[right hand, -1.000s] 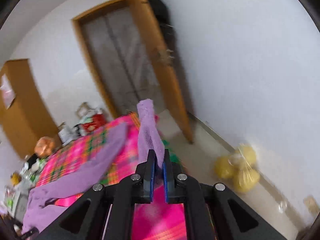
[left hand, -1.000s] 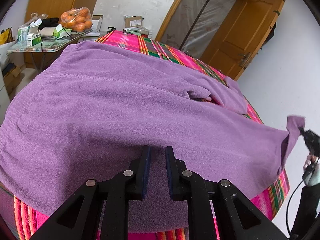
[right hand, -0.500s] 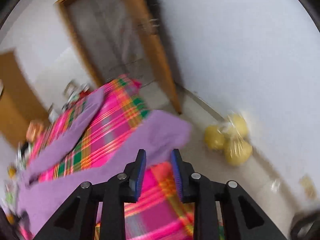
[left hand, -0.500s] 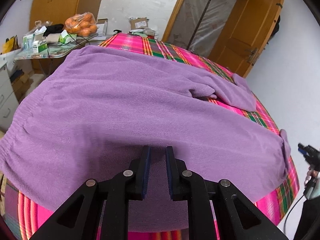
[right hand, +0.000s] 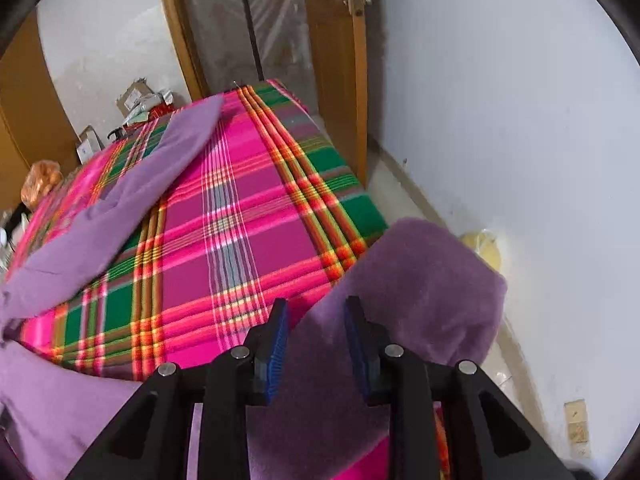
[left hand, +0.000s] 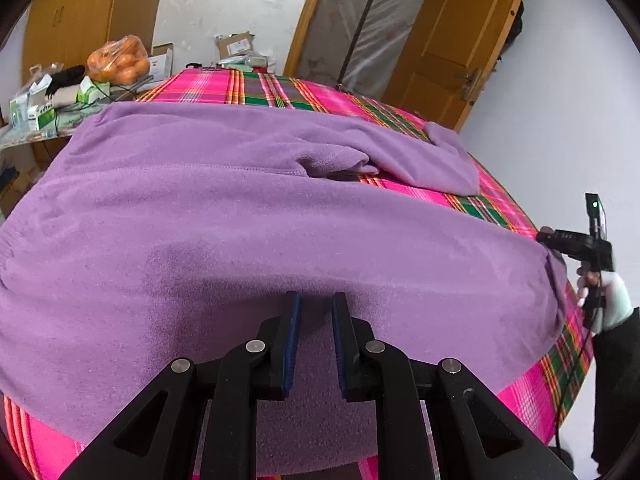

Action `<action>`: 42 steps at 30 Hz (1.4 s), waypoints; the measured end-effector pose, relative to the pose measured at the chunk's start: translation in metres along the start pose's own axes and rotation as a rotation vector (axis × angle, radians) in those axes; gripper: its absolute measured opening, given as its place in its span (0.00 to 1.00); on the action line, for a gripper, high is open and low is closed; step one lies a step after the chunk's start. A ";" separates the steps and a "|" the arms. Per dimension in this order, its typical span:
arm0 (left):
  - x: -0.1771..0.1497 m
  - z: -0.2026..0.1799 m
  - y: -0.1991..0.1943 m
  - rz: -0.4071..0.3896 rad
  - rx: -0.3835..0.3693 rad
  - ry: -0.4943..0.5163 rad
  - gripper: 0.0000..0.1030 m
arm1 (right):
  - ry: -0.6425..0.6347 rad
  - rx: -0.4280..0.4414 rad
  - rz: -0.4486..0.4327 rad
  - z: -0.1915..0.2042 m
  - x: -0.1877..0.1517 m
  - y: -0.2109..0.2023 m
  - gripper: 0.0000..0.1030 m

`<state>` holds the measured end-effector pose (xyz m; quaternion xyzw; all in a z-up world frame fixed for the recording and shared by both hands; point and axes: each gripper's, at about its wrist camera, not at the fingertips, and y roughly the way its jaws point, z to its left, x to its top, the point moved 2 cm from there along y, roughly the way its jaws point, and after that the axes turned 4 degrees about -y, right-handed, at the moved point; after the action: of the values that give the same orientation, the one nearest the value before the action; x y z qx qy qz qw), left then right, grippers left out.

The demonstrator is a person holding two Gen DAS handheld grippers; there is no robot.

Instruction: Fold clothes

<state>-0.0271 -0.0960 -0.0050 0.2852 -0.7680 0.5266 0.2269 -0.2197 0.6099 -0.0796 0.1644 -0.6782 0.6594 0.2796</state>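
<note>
Fleece trousers (left hand: 240,208) in purple, spread flat across plaid cloth (right hand: 248,240), waistband toward the left, far leg (right hand: 132,200) angled away over the checks, near leg end (right hand: 432,272) bulging past the right-hand corner above bare floor (right hand: 404,184). Right gripper (right hand: 316,304) with jaws parted clear of the fleece, leg end loose between and ahead of the pads, nothing pinched. Left gripper (left hand: 317,298) low over the near edge of the trousers, jaws only narrowly apart, purple pile showing in the gap; cannot tell which it is, a fold clamped there or fleece merely lying beneath. Main hazard: unsupported leg end sliding off the corner under its own weight, dragging the flat leg askew and possibly down to the floor beside the yellow bag (right hand: 486,246). Second hazard: closing the right jaws at this angle and catching only the top layer, or a bit of plaid cloth along with it, so lifting the cover and rucking everything on it. Third: pulling with one side against an uncertain hold on the other, skewing the waistband and leaving the legs misaligned for the fold. Also worth minding: thin cable trailing beneath the gloved hand (left hand: 608,296), near enough to the hanging hem to snag. Likely remedy, judged from the layout: a deeper grip on both layers before carrying the leg across.
</note>
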 end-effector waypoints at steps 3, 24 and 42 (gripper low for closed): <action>0.000 0.000 0.000 0.000 -0.006 -0.003 0.16 | -0.036 -0.024 -0.005 0.002 0.000 0.001 0.21; -0.001 0.001 -0.004 0.000 -0.010 0.002 0.16 | 0.459 0.096 -0.108 -0.124 -0.122 -0.095 0.06; -0.027 -0.058 -0.002 0.066 -0.110 0.187 0.26 | 0.631 0.452 -0.272 -0.144 -0.102 -0.097 0.03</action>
<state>-0.0032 -0.0371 -0.0008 0.1965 -0.7801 0.5152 0.2956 -0.0580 0.7300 -0.0669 0.0996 -0.3695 0.7669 0.5152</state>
